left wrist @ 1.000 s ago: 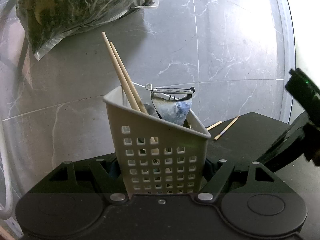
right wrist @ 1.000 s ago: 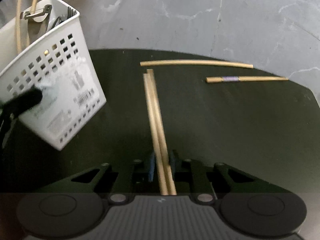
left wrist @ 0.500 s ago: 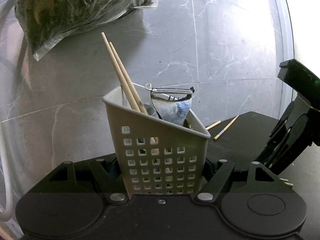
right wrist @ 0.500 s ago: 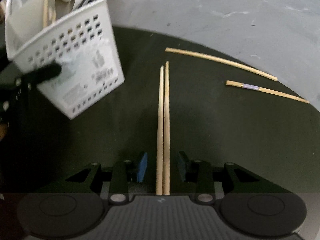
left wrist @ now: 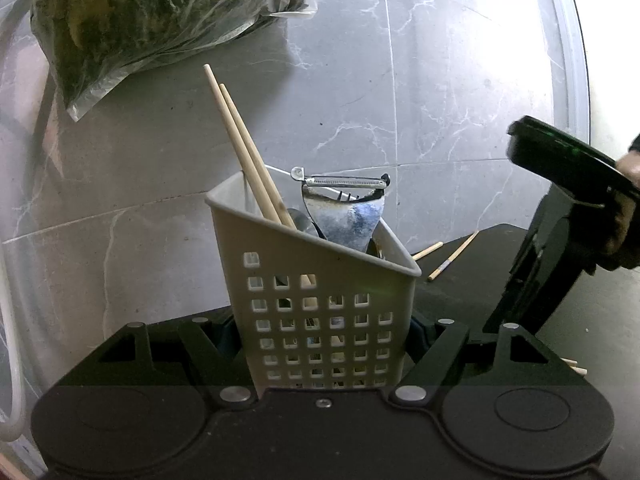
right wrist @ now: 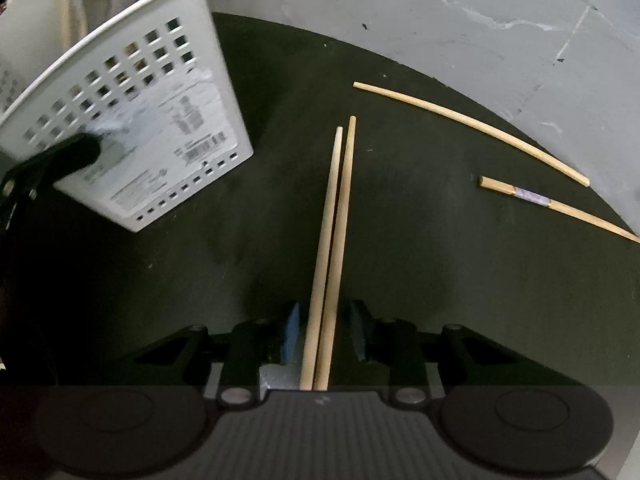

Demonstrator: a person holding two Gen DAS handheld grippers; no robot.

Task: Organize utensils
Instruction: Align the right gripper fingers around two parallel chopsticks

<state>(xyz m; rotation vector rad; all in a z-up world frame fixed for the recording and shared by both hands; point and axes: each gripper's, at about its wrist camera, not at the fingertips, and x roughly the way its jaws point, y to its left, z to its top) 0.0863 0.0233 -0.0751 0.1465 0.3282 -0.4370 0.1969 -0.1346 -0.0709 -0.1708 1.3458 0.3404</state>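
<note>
Two pale wooden chopsticks (right wrist: 330,248) between closing right claw (right wrist: 324,332), pads apart. Left claw (left wrist: 320,344) clamped on white perforated plastic caddy (left wrist: 320,300). Square pair before pinching.

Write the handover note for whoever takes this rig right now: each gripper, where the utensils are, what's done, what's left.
Left gripper: shut on the white perforated utensil basket, tilted above the black mat.
Right gripper: jaws closing around a pair of wooden chopsticks; pads not pressing on them yet.
Done: two chopsticks, a peeler and other utensils already stand in the basket.
Left: grip this pair and drop it in the basket, then collect the plain chopstick and the banded chopstick lying apart near the mat's edge.
</note>
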